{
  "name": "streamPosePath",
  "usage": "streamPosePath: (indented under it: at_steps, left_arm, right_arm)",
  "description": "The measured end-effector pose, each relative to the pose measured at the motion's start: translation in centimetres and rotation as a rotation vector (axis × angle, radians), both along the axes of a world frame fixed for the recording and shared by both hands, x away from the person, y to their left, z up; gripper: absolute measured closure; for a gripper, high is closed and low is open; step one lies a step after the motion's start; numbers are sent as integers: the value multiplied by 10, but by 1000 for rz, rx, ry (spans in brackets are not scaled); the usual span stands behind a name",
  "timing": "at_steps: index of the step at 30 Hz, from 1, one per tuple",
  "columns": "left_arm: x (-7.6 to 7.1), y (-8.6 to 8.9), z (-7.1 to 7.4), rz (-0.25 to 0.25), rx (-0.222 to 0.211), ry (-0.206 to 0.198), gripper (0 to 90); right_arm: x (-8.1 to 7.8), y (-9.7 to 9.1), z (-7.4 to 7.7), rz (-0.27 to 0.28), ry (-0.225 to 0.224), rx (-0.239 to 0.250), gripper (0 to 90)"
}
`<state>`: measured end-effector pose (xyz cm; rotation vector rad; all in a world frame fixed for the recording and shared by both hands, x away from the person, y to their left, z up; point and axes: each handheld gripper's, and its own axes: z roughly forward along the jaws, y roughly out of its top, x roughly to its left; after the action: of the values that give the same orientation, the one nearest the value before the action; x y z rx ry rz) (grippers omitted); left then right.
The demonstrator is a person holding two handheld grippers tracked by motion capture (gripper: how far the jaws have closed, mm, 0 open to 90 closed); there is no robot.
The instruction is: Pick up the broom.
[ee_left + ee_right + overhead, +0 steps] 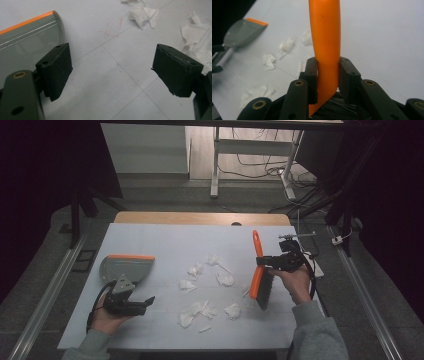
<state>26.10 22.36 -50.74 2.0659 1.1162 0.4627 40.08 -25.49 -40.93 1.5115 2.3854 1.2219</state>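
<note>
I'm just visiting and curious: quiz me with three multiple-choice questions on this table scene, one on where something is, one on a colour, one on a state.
1. Where does the dustpan lie?
A. at the table's left side, by the left gripper
B. on the floor
C. under the brush

2. What colour is the handle of the brush?
A. blue
B. orange
C. white

3. How do the two grippers stand?
A. both open
B. the left shut on the dustpan, the right open
C. the right gripper shut on the brush, the left open and holding nothing

Answers:
1 A, the high view shows it on the table just beyond the left gripper.
2 B, the right gripper view shows an orange handle.
3 C, the right jaws clamp the handle; the left jaws stand wide over bare table.
</note>
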Motion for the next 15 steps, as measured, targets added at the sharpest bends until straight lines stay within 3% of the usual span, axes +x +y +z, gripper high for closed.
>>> streamPosePath:
  at_steps: [9, 15]
  left_arm:
    - [2, -8, 1, -7, 9, -2, 166]
    - [1, -10, 1, -5, 8, -2, 166]
  right_arm:
    - [-16, 15, 5, 0, -97, 147, 710]
    - [-19, 23, -3, 4, -113, 181, 710]
